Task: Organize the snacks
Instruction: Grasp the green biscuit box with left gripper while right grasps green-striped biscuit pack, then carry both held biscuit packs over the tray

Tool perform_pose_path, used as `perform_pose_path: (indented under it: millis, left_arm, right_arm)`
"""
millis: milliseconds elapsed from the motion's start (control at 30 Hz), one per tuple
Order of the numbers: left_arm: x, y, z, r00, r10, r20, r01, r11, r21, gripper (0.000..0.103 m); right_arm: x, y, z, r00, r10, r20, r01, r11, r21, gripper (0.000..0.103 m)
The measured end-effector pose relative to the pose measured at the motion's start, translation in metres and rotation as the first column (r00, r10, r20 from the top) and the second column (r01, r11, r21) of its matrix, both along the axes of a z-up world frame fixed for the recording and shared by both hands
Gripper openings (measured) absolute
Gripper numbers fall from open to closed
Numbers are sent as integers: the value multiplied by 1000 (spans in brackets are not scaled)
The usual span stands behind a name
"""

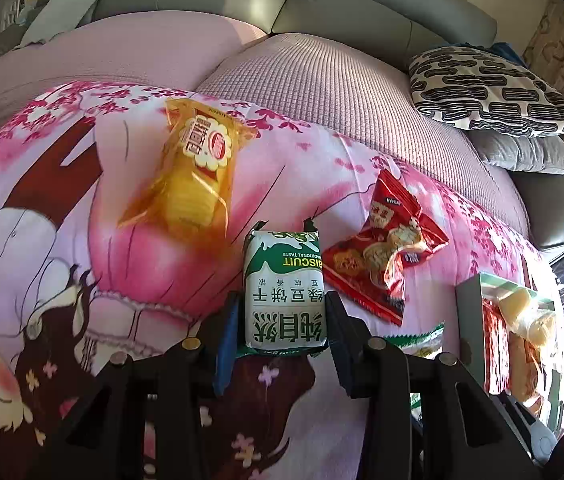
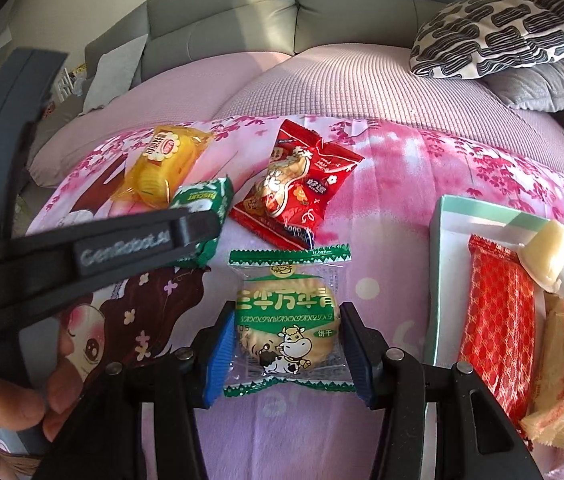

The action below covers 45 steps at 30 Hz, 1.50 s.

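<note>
Well, from the left wrist, the left gripper [image 1: 285, 300] is clamped on the green biscuit pack [image 1: 285, 292], lifted beside the red snack bag [image 1: 383, 252]; the yellow cake pack [image 1: 190, 176] lies farther from the box [image 1: 467, 312].

Over on the right wrist, the right gripper [image 2: 283, 350] straddles the cow biscuit packet [image 2: 286, 322], fingers apart, left of the box [image 2: 439, 280]. Several snacks are already boxed; four remain outside, I reckon.

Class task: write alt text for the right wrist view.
The right gripper straddles a green cow-print biscuit packet on a pink blanket. The left gripper clamps a green biscuit pack; a box holds snacks.
</note>
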<state>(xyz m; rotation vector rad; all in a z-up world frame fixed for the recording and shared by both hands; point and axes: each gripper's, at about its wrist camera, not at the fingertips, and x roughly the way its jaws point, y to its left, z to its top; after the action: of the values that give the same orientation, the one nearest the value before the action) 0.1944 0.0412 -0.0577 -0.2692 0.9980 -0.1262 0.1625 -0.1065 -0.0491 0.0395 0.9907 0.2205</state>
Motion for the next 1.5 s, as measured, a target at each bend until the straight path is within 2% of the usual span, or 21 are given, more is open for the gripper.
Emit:
perform_pose_path:
  millis: [200,567,1000,1133,1300,1500]
  left_arm:
    - [-24,4,10,1000,15,13,-15,1000,-8,43]
    - [-61,8,40,995,33,89,-30,999,-36,43]
    - [-72,-23,65,984,-39,172,47,998,-43,43]
    - [-74,-39,69,981,-72,181,80,996,-37,42]
    - [-79,-70,71,969,-156,191,165,986,-29,43]
    - [-87,-108,69,947,-259,192,267,964,-17,43]
  right_arm:
    - [-13,1,11,1000,-1,10,1,1000,19,53]
    - [-43,-12,32,999,-29,31,28,999,43,53]
    - [-60,-61,61,984,-152,95,148,988,53,53]
    - [-62,-84,68,970,-220,109,215,975,57,53]
    - [-67,-121,76,942,-311,123,306,950,62,53]
    - [-80,-171,85,885,-445,137,440,896,63,53]
